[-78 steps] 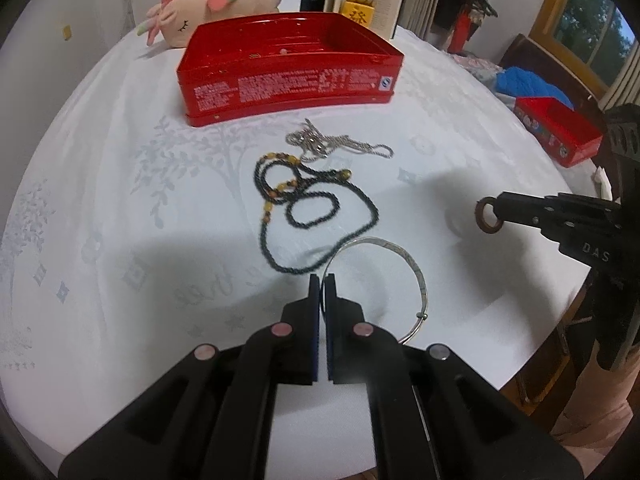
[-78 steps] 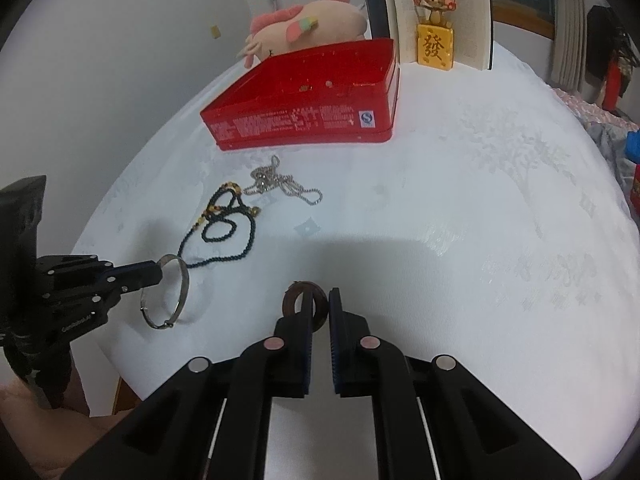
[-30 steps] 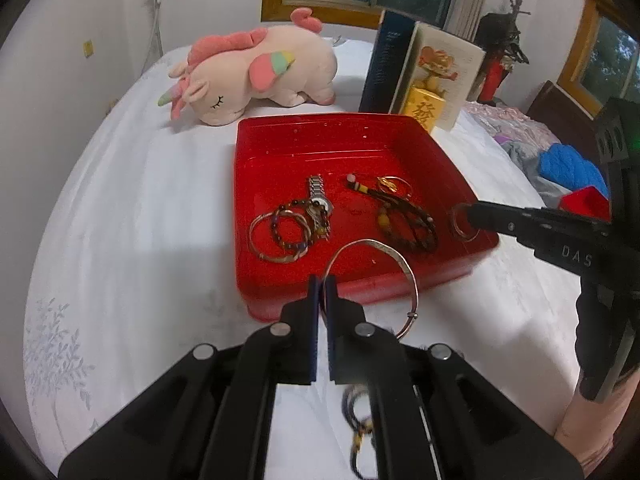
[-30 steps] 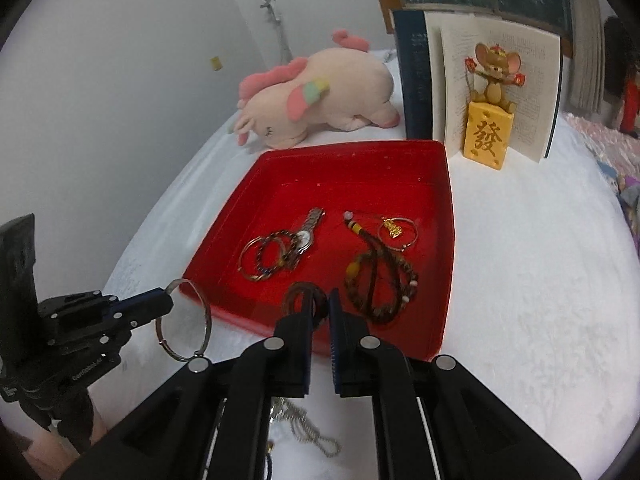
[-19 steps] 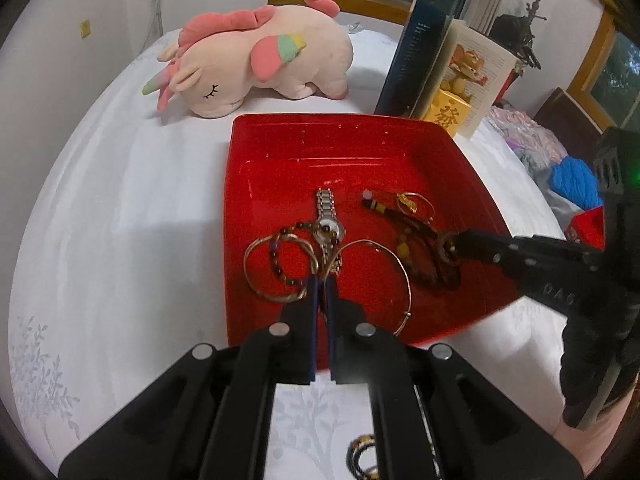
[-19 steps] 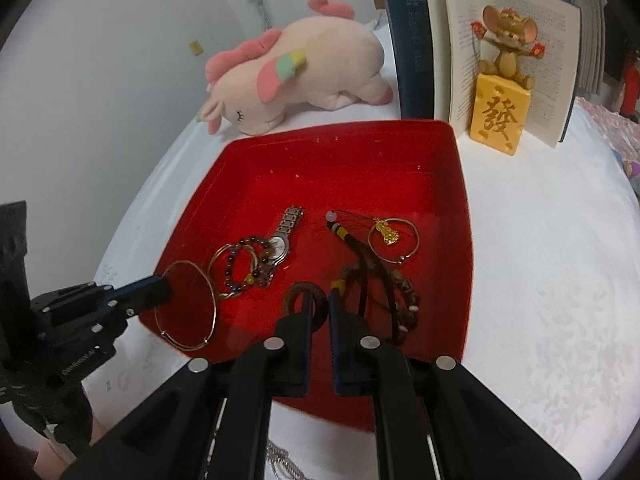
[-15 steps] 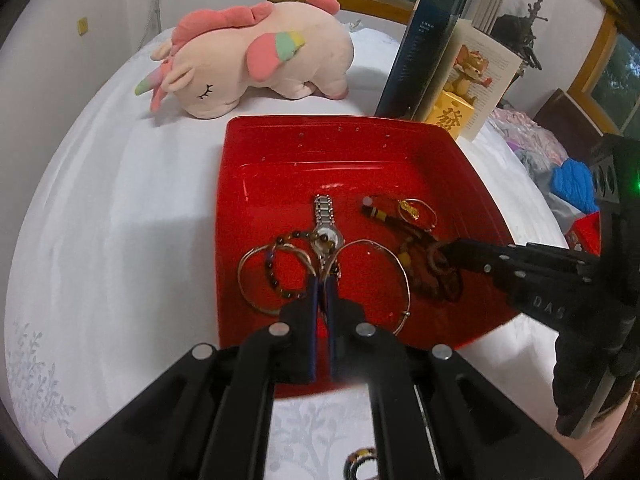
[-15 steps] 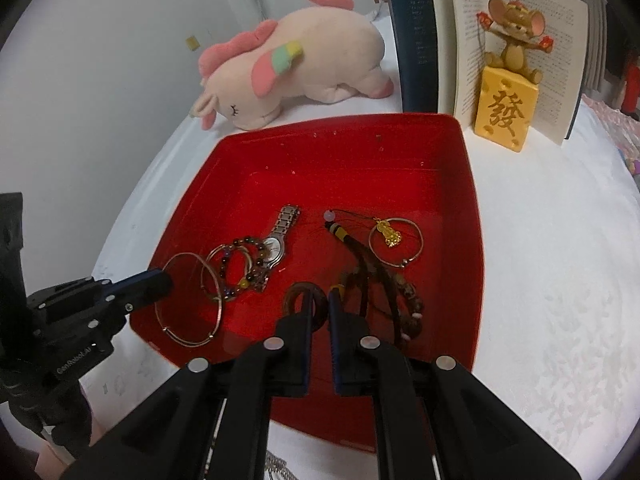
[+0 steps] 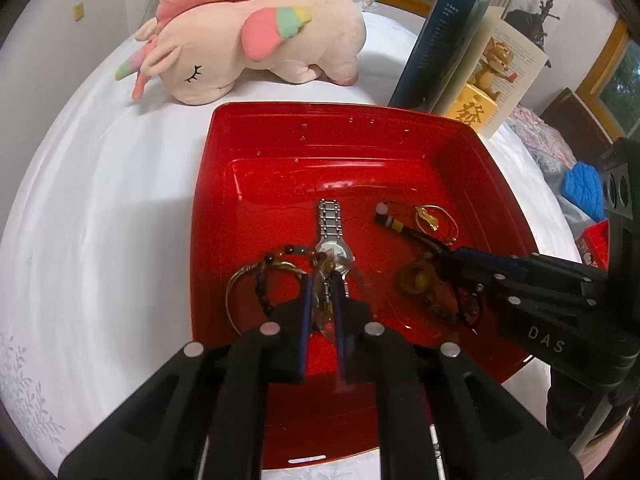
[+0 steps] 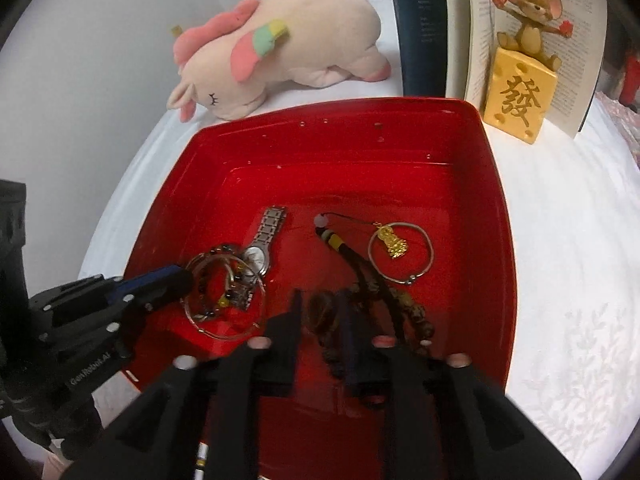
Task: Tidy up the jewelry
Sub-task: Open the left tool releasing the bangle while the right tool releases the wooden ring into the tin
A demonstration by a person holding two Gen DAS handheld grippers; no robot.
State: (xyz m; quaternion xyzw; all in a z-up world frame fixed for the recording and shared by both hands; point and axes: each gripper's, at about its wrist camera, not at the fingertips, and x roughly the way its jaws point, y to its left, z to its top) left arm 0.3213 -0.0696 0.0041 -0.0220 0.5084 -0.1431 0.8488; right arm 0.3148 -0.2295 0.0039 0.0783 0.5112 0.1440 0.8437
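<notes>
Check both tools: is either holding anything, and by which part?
Neither grips now: both are opening over the red tray, the silver bangle and brown ring released between their fingers.

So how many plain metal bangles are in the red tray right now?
3. One holds the gold pendant at the right; two overlap at the left by the watch, under the left claw. Others may hide under the claws.

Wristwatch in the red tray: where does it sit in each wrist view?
Left wrist: wristwatch centre frame, strap running away from the left tool's tips, dial nearest them.
Right wrist: wristwatch left of centre, tilted, beside the bangles.
Shared landmark: pink plush unicorn behind the red tray.
</notes>
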